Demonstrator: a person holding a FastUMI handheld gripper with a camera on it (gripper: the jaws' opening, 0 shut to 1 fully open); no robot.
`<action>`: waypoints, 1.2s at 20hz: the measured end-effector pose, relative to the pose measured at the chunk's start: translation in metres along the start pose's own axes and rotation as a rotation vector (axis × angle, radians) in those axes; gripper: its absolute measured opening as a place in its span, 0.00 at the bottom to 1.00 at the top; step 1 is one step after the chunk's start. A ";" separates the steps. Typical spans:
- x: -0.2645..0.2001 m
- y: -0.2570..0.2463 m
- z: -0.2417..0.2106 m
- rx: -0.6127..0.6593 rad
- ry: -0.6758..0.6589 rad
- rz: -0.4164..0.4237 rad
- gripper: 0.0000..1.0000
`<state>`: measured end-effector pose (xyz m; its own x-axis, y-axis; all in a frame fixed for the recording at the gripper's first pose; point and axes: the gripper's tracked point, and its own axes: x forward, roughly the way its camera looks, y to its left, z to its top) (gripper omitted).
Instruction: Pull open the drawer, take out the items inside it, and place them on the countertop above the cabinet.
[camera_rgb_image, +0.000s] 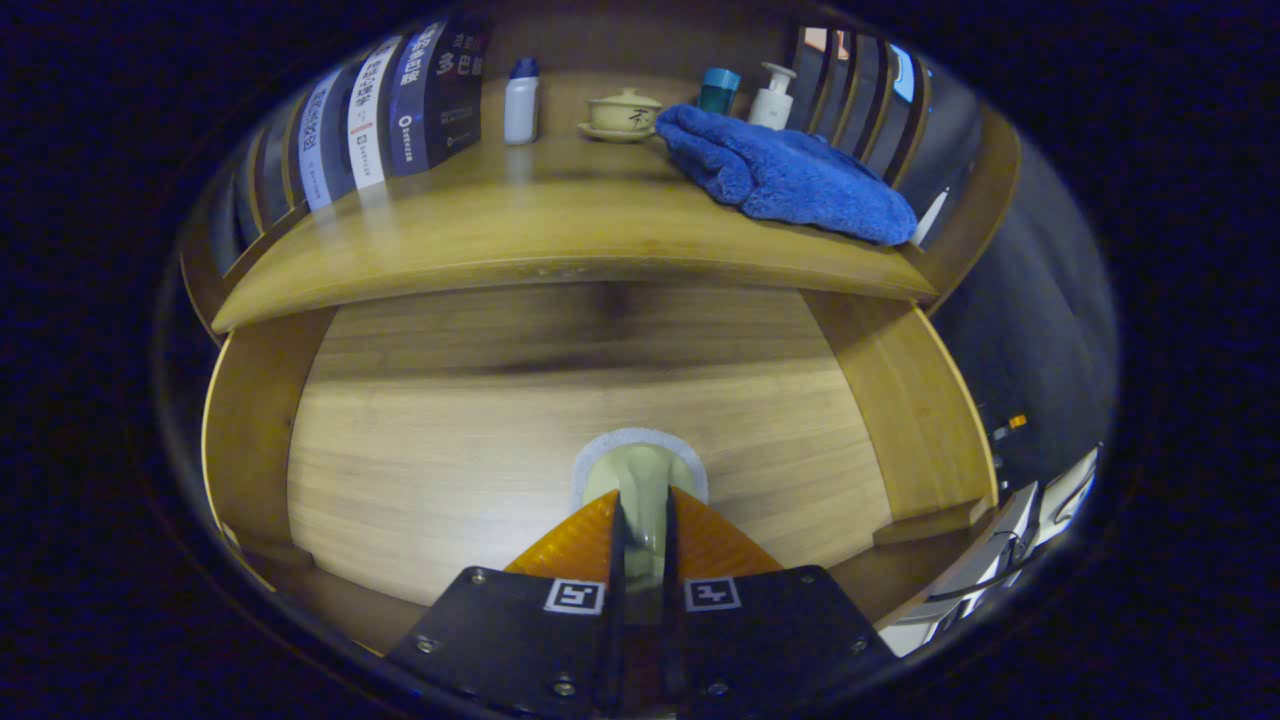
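Gripper view: the gripper (641, 535) reaches into the open drawer (420, 450), its jaws pinching a pale green item with a white rim (640, 475) just above the drawer's wooden floor, near its front edge. On the desk (560, 230) above the cabinet, a blue towel (785, 175) lies at the right end, books (400, 100) stand at the left, and a white bottle (521, 100), lidded cup (624, 113), teal jar (718, 90) and pump bottle (773, 95) line the back edge.

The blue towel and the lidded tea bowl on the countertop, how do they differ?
The blue towel is soft, crumpled and spread wide; the lidded tea bowl is rigid, cream, compact and upright on a saucer. Both rest on the countertop, beyond the tool, which is shut on a pale item.
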<state>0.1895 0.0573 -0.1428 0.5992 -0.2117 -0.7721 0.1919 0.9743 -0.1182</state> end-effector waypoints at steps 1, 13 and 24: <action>-0.006 0.001 0.006 0.030 -0.026 0.006 0.15; -0.091 -0.002 0.065 0.119 -0.229 -0.054 0.15; -0.064 0.060 0.164 0.061 -0.339 0.102 0.15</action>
<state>0.2904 0.1163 0.0018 0.8397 -0.1368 -0.5256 0.1575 0.9875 -0.0056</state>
